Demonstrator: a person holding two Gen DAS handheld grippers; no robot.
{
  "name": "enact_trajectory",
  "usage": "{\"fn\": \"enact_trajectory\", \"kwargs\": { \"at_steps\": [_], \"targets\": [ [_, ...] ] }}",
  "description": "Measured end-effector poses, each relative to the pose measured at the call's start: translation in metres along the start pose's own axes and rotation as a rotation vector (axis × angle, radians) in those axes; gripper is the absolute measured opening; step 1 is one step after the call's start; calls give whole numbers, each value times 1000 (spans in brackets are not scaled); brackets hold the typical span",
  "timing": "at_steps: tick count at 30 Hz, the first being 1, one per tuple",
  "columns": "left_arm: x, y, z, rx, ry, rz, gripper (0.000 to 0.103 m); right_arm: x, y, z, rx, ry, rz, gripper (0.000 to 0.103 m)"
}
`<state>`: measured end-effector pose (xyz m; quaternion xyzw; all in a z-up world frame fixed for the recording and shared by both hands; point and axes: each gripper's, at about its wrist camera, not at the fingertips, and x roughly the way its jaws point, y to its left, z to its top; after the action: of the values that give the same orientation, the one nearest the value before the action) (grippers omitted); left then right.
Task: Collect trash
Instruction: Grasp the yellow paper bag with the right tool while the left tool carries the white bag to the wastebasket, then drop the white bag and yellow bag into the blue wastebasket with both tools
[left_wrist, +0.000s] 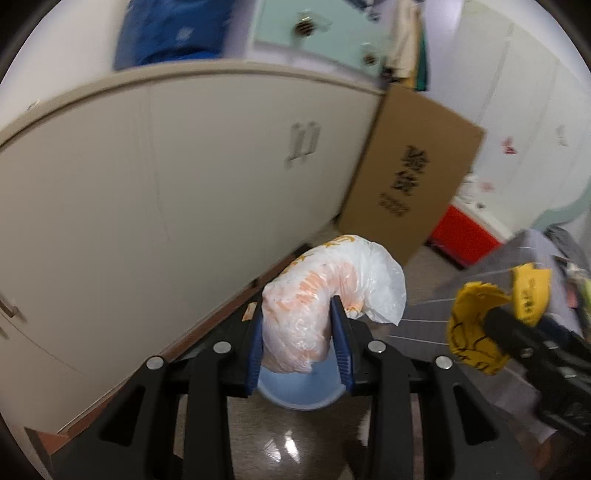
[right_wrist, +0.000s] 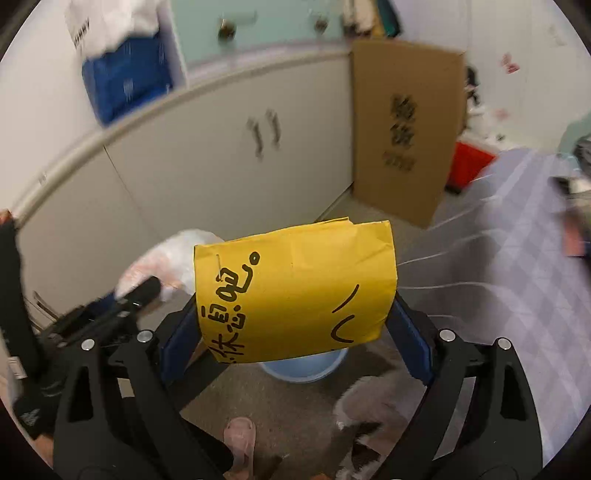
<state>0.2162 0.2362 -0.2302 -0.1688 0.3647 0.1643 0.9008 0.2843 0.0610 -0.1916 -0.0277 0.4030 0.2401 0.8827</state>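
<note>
My left gripper (left_wrist: 300, 332) is shut on a crumpled white and orange plastic bag (left_wrist: 325, 295) and holds it above a light blue bin (left_wrist: 295, 393) on the floor. My right gripper (right_wrist: 295, 325) is shut on a folded yellow paper bag with black writing (right_wrist: 295, 288), also above the blue bin (right_wrist: 306, 365). The yellow bag (left_wrist: 480, 321) and right gripper show at the right of the left wrist view. The plastic bag (right_wrist: 166, 258) and left gripper show at the left of the right wrist view.
A beige cabinet (left_wrist: 166, 177) runs along the left. A cardboard box (left_wrist: 410, 166) leans at its end, with a red box (left_wrist: 461, 232) behind. A grey checked bed cover (right_wrist: 517, 240) lies at the right. A pink slipper (right_wrist: 240, 439) is on the floor.
</note>
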Motion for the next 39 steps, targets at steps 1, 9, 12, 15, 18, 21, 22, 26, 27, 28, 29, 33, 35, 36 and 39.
{"fn": "enact_trajectory", "kwargs": {
  "at_steps": [1,9,12,15,18,21,22,26,27,28,29,33,35,36,39],
  "targets": [
    [9,5,1,-3,9,19,33,21,3,1,-4,22,3,89],
    [86,26,-5,3,128,101,33,132,-5,-11,33,141,36,97],
    [104,25,-11,2,169,91,33,144,-8,-17,28,156,18,97],
    [118,21,-21,10,204,90,33,145,-11,-25,13,150,-23,97],
    [133,18,-25,15,235,83,33,143,-15,-30,12,144,-56,97],
    [141,13,-30,26,254,72,33,137,-20,-31,25,115,-85,97],
    [144,10,-30,33,261,65,33,134,-23,-30,28,97,-93,97],
    [147,-3,-25,56,257,48,34,118,-27,-26,38,21,-135,97],
    [147,-5,-24,60,253,46,34,113,-29,-24,48,0,-143,97],
    [147,-8,-21,63,248,42,34,111,-31,-23,56,-13,-145,97],
    [147,-13,-17,64,241,33,34,108,-34,-22,67,-22,-146,97],
    [140,-20,-6,55,192,-4,53,95,-44,-18,114,-54,-139,97],
    [134,-21,-5,40,176,-15,75,89,-47,-17,133,-58,-123,97],
    [132,-20,-6,38,175,-19,76,86,-48,-17,139,-60,-119,97],
    [127,-19,-10,33,196,-19,76,80,-47,-17,140,-57,-113,97]
  ]
}}
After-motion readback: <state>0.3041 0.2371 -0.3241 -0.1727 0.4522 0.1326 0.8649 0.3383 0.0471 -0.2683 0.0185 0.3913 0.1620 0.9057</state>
